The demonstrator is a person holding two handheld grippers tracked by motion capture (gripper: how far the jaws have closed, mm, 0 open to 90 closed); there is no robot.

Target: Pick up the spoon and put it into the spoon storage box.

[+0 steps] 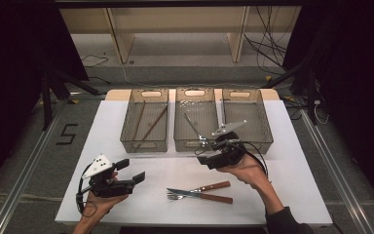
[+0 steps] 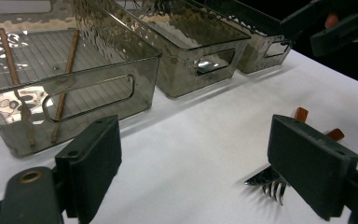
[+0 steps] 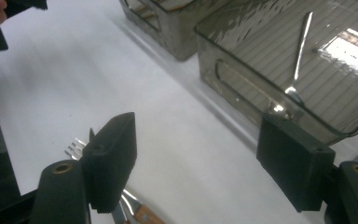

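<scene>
A fork [image 1: 213, 186] and a knife [image 1: 214, 198], both with wooden handles, lie crossed on the white table near its front edge. My left gripper [image 1: 131, 171] hovers open to their left; in the left gripper view its jaws frame the fork tines [image 2: 273, 189]. My right gripper [image 1: 205, 159] hangs open above and behind the cutlery, just in front of the middle bin [image 1: 190, 145]. In the right gripper view nothing lies between my right gripper's [image 3: 200, 163] jaws; the fork tines [image 3: 74, 148] peek out beside the left jaw.
Three smoky clear bins stand in a row at the back. The left bin [image 1: 126, 124] holds two brown chopsticks [image 1: 151, 126], the middle one a metal utensil [image 1: 192, 125], the right bin [image 1: 265, 131] another metal piece [image 1: 220, 113]. White table surface lies between bins and cutlery.
</scene>
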